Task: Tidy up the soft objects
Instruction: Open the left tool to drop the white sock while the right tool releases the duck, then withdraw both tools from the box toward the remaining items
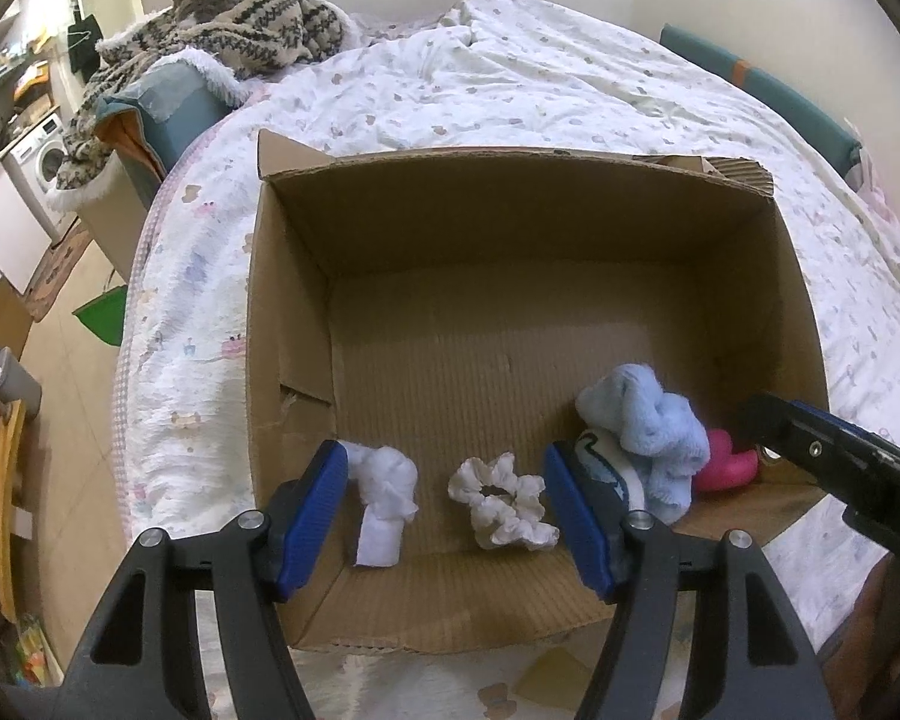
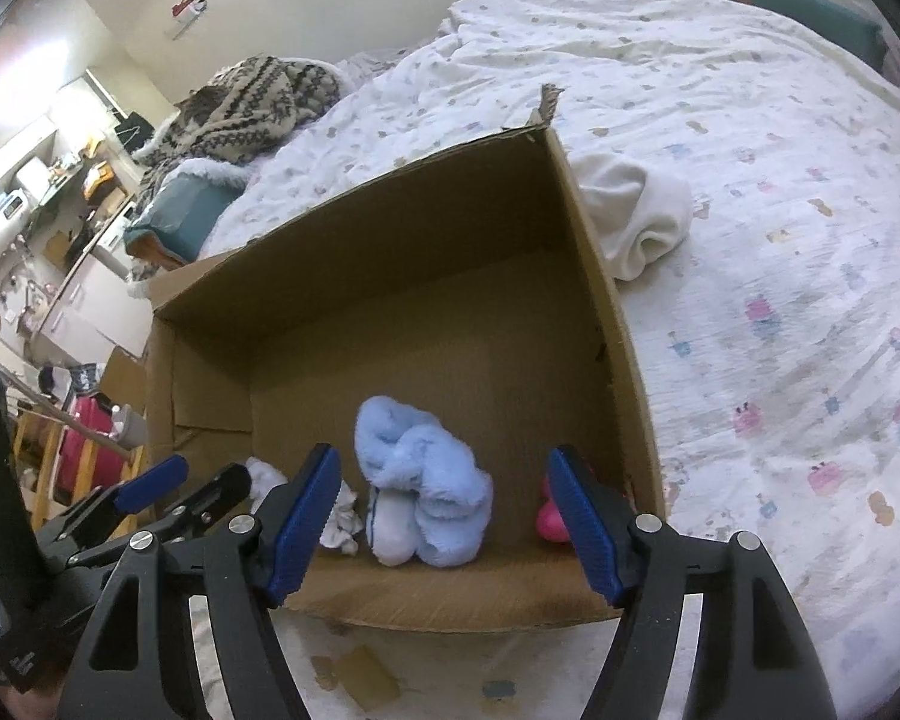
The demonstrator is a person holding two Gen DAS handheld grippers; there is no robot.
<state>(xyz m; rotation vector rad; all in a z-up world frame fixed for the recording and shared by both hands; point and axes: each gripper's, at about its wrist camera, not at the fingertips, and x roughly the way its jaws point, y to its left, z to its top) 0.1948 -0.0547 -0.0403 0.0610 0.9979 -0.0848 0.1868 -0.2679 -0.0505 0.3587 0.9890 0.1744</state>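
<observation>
Evidently the cardboard box [image 1: 528, 252] stands open on the bed [image 1: 510, 78] so that small soft things can be dropped in from above, and both grippers hover over its near wall with nothing between their jaws. The left gripper [image 1: 447, 516] has its jaws apart over a white rolled cloth [image 1: 384, 498] and a cream scrunchie [image 1: 501, 501], neither pressed by a pad. The right gripper [image 2: 444, 522] likewise stands with jaws wide apart above a fluffy light-blue sock bundle [image 2: 420, 492], beside a pink toy [image 2: 549, 519] tucked in the box's near right corner. All four pieces lie along the near wall (the far half of the box floor is bare). One white folded cloth [image 2: 636, 210] lies outside on the bed, touching or just beside the box's right wall, likely the next piece to gather.
</observation>
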